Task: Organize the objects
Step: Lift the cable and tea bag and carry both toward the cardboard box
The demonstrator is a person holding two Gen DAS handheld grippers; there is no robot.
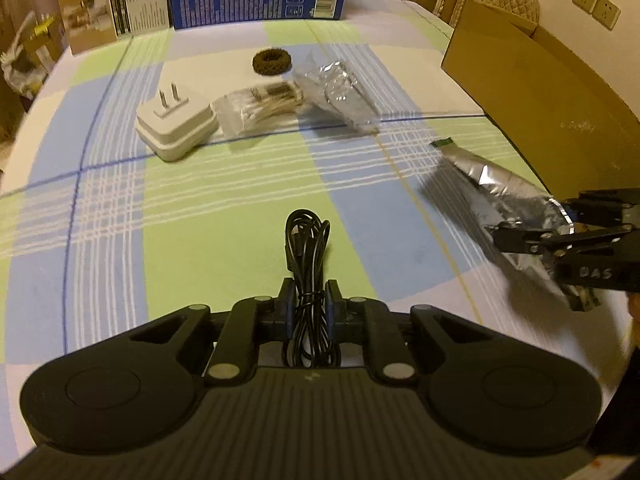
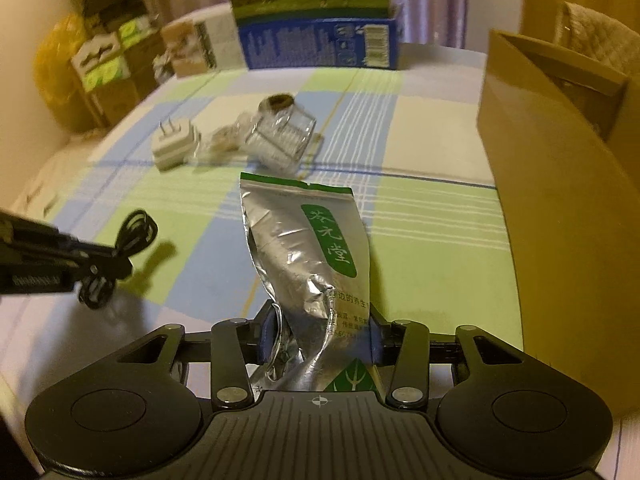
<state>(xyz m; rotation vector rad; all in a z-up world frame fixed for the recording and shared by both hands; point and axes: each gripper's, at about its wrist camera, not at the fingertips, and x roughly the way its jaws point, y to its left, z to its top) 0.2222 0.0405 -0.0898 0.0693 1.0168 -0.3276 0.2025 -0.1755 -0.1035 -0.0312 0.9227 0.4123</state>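
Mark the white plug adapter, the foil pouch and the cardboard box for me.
white plug adapter [image 1: 174, 130]: left wrist view, on its top face.
foil pouch [image 2: 296, 248]: right wrist view, on the crinkled silver middle.
cardboard box [image 2: 560, 200]: right wrist view, on its near side wall.

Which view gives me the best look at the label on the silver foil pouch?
Right wrist: the silver foil pouch faces the camera, green label readable, clamped in the right gripper. The left wrist view shows it side-on and blurred, no label visible.

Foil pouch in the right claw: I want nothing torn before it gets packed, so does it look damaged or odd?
The foil pouch is crumpled and twisted where the right claw pinches its lower end, but no tear or spill shows. Its sealed top looks intact.
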